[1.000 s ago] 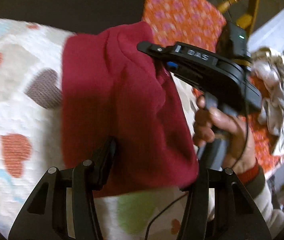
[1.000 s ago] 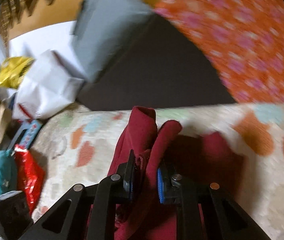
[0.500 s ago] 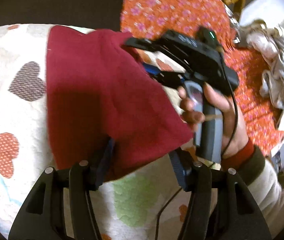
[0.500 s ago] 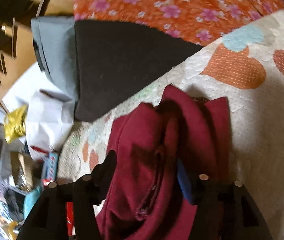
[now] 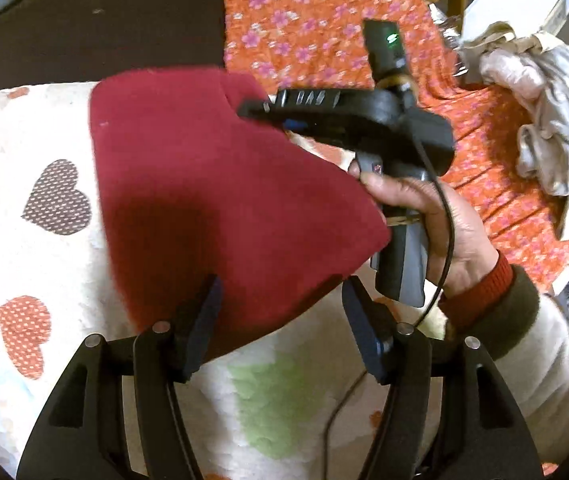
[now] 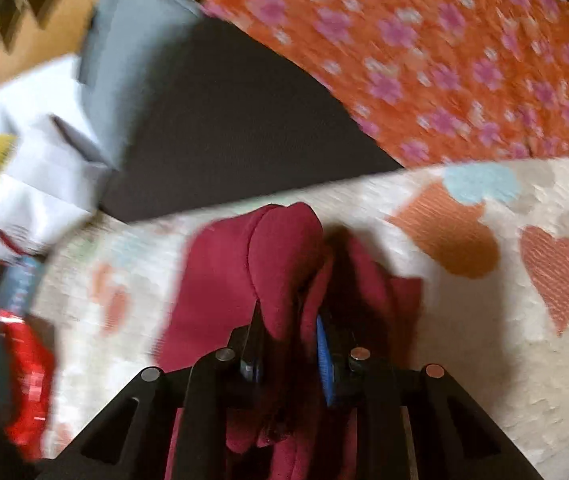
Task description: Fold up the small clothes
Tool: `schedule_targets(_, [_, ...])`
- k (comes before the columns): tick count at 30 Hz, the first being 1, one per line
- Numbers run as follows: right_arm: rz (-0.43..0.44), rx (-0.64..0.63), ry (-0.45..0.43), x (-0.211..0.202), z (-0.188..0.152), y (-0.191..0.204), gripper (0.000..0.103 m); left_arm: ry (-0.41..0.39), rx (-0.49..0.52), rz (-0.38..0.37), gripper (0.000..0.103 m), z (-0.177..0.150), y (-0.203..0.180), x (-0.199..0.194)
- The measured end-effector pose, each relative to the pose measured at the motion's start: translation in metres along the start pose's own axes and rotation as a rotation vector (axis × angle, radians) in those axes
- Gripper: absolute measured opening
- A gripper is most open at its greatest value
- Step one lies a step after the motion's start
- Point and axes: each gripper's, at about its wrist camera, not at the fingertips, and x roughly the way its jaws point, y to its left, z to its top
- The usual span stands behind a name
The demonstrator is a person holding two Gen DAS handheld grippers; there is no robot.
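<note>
Maroon garment (image 5: 212,184) lies on the cream heart-print quilt (image 5: 36,248), partly lifted at its right side. It sits between the dark mat (image 5: 96,28) at the far edge and the near end of the quilt.

Left gripper (image 5: 280,312): jaws opening, roughly half spread. Near hem of the garment sits between them; left pad is at the cloth edge, right pad clear of it — no grip.

Right gripper (image 6: 288,344): jaws closing, nearly together, on a bunched fold of the garment; cloth fills the gap between the blue pads and bulges up above them. Right wrist view is motion-blurred, so finer fold detail can't be told. From the left wrist view the right gripper's tip is at the garment's far-right corner, with a hand (image 5: 424,216) wrapped around its handle and a red cuff (image 5: 480,296) at the wrist.

Surroundings: orange floral sheet (image 5: 324,28) beyond the quilt, a heap of pale crumpled clothes (image 5: 544,96) on its right side. Right wrist view also shows a grey cushion (image 6: 132,48), white bag (image 6: 40,184) and red packet (image 6: 28,380) off to the left.
</note>
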Motion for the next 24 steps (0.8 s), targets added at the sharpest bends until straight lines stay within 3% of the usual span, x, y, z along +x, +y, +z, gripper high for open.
schedule_targets(2, [0.018, 0.042, 0.004, -0.001, -0.003, -0.013, 0.028, 0.019, -0.018, 0.014, 0.062, -0.001, 0.006, 0.004])
schedule_targets(4, [0.029, 0.069, -0.027, -0.022, -0.003, -0.018, 0.030, 0.027, -0.029, 0.035, 0.062, -0.001, 0.009, 0.003])
schedule_targets(7, [0.075, 0.016, -0.063, -0.063, -0.008, -0.009, 0.030, 0.000, -0.031, 0.073, 0.062, 0.001, 0.010, -0.003])
schedule_targets(10, [0.152, -0.060, -0.058, -0.087, -0.021, 0.013, 0.030, -0.019, -0.048, 0.167, 0.062, 0.004, 0.020, -0.005])
schedule_targets(14, [0.089, -0.127, 0.035, -0.079, -0.056, 0.031, 0.029, -0.007, -0.118, 0.233, 0.062, 0.000, 0.040, 0.003])
schedule_targets(17, [-0.073, -0.202, 0.067, -0.061, -0.083, 0.020, 0.019, 0.032, -0.132, 0.245, 0.062, -0.002, 0.045, 0.014])
schedule_targets(20, [0.011, -0.045, 0.062, -0.059, -0.091, -0.008, 0.019, 0.052, -0.130, 0.243, 0.062, -0.004, 0.046, 0.020])
schedule_targets(24, [0.087, -0.014, -0.016, -0.087, -0.082, -0.004, 0.019, 0.029, -0.112, 0.272, 0.062, -0.006, 0.044, 0.017])
